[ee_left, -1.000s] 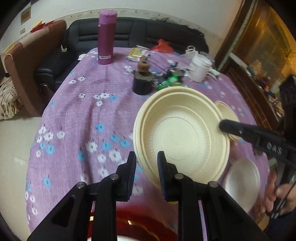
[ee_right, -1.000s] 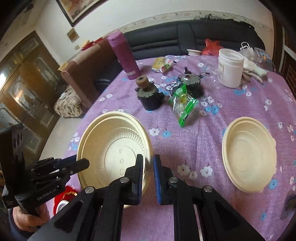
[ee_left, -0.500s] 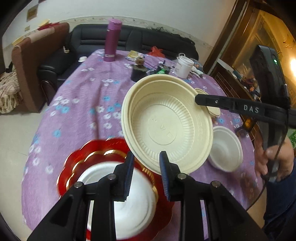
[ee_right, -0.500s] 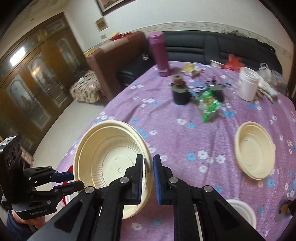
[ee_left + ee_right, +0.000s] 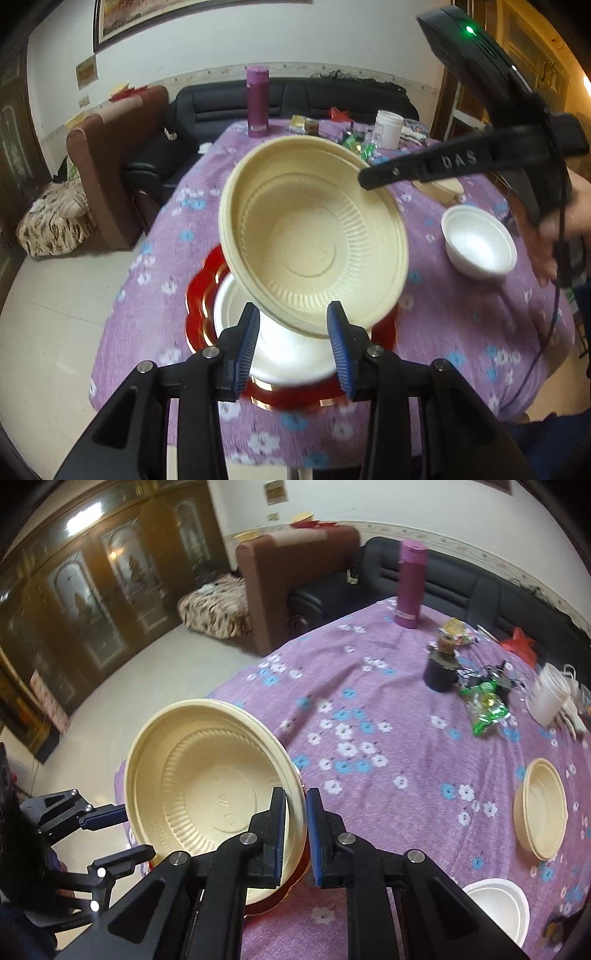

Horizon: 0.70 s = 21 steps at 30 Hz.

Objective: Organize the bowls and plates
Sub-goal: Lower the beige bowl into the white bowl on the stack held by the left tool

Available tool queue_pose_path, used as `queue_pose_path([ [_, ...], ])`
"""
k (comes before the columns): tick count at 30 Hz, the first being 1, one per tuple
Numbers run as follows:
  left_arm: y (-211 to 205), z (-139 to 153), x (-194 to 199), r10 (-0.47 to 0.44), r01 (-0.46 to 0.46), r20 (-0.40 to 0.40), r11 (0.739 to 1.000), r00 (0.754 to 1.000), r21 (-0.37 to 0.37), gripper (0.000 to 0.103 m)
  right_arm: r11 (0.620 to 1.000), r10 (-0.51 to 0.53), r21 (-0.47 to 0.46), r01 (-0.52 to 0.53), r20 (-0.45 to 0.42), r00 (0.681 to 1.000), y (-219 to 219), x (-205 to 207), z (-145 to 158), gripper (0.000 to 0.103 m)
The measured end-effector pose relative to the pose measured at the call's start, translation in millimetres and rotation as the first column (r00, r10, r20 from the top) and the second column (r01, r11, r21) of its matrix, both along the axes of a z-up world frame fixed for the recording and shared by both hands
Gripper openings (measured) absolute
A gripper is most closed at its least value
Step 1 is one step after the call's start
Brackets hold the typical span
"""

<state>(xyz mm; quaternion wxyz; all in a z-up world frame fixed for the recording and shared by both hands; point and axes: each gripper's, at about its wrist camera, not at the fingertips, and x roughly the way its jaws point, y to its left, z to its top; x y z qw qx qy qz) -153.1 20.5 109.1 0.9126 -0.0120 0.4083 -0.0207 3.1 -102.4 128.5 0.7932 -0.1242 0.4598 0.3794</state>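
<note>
Left wrist view: the left gripper [image 5: 291, 332] has just been opening; its jaws stand apart, the cream bowl's [image 5: 314, 236] near rim between them without pad contact. The bowl hangs tilted above a white plate [image 5: 288, 354] on a red plate [image 5: 199, 306].

Right wrist view: the right gripper [image 5: 295, 834] is clamped on the bowl's rim.

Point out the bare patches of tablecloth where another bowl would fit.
Widest bare cloth: between the red plate and the purple flask, on the side toward the floor. Smaller patch: between the cream plate and the green packet. Crowded: far edge around the white jar.
</note>
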Motion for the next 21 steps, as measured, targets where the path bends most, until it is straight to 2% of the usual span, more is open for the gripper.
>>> queue_pose_path([
  [8,10.5,-19.4,-17.4,0.009,-0.016,-0.077,0.996,0.997,-0.09,0.036,0.996,0.063,-0.059,-0.063,-0.003,0.998,20.3,-19.2,-14.1,0.014],
  [11,9.8,-23.6,-18.7,0.01,-0.019,-0.087,0.994,0.996,-0.108,0.036,0.992,0.078,-0.098,-0.074,0.038,0.996,30.0,-24.7,-18.7,0.015],
  [21,-4.7,-35.2,-19.5,-0.054,0.033,-0.122,0.986,0.991,-0.165,0.038,0.986,0.109,-0.139,-0.095,0.097,0.989,61.4,-26.0,-24.8,0.021],
])
